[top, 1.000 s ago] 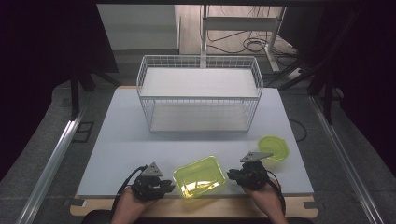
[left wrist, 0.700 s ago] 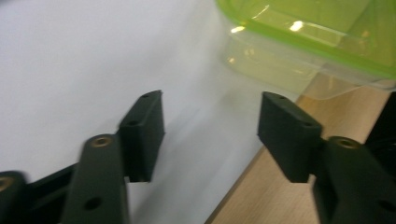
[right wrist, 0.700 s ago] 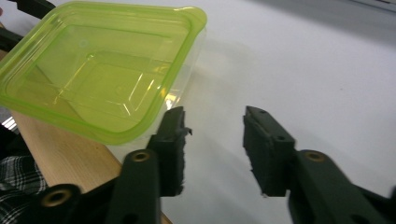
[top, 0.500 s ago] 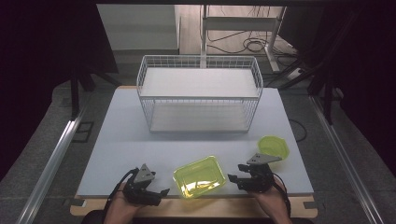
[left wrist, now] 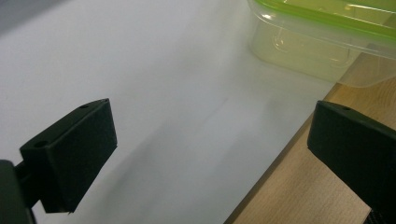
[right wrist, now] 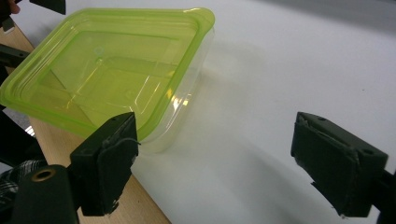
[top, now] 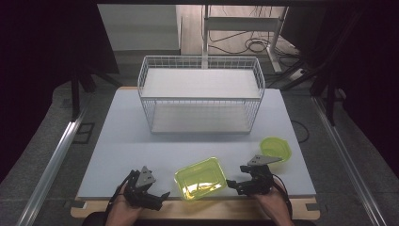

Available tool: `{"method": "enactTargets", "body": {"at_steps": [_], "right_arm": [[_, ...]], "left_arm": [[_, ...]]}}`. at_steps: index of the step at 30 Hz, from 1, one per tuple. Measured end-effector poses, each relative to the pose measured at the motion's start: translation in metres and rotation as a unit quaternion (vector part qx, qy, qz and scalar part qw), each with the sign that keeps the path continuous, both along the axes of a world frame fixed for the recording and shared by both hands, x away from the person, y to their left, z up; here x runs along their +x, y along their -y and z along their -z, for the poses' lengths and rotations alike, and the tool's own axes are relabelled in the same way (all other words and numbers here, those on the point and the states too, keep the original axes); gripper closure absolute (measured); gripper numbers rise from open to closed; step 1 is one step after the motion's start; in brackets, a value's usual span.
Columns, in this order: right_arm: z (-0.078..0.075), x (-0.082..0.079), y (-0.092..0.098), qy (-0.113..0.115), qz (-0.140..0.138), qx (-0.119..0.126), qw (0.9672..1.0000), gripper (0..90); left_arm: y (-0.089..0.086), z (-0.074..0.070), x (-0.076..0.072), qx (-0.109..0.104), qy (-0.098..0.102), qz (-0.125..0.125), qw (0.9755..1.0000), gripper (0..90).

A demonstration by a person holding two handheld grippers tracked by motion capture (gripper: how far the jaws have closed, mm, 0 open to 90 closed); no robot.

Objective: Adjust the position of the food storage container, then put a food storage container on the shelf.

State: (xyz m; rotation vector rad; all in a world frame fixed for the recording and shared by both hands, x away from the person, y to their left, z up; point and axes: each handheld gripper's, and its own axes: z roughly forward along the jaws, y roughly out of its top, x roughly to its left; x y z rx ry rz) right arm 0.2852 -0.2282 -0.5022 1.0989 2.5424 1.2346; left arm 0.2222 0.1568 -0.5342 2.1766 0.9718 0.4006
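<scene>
A clear rectangular box with a green lid (top: 200, 178) lies at the front middle of the white table (top: 141, 141), its near corner over the wooden front edge. My left gripper (top: 159, 197) is a little to its left, jaws wide apart with nothing between them; its own view has the box (left wrist: 322, 37) at the upper right. My right gripper (top: 234, 184) is just right of the box, also open and empty, with one pad (right wrist: 109, 158) close beside the box's corner (right wrist: 107, 65). Both pairs of jaws have just been opening.
A white wire basket (top: 201, 96) with a shelf stands at the back middle of the table. A round green container (top: 275, 149) sits at the right, behind my right gripper. A wooden strip (left wrist: 317, 186) borders the table's front edge.
Both grippers have opened their jaws and let go of the lidded box. My left gripper has drawn back a little to the left. The box rests where it was.
</scene>
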Motion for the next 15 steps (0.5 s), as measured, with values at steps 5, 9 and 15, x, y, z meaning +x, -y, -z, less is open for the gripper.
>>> {"method": "enactTargets", "body": {"at_steps": [5, 9, 15], "right_arm": [[0.0, 0.001, -0.001, 0.0, -0.001, 0.008, 1.0, 12.8], [-0.001, 0.002, -0.004, -0.006, 0.002, 0.012, 0.9999, 11.8], [-0.006, 0.005, -0.012, -0.012, 0.008, 0.021, 0.9997, 8.3]], "left_arm": [[0.001, 0.0, 0.0, 0.005, 0.001, 0.001, 1.0, 1.2], [0.0, 0.001, 0.001, 0.003, 0.002, 0.001, 1.0, 1.2], [-0.001, 0.001, 0.0, 0.003, 0.004, 0.0, 1.0, 1.2]]}}
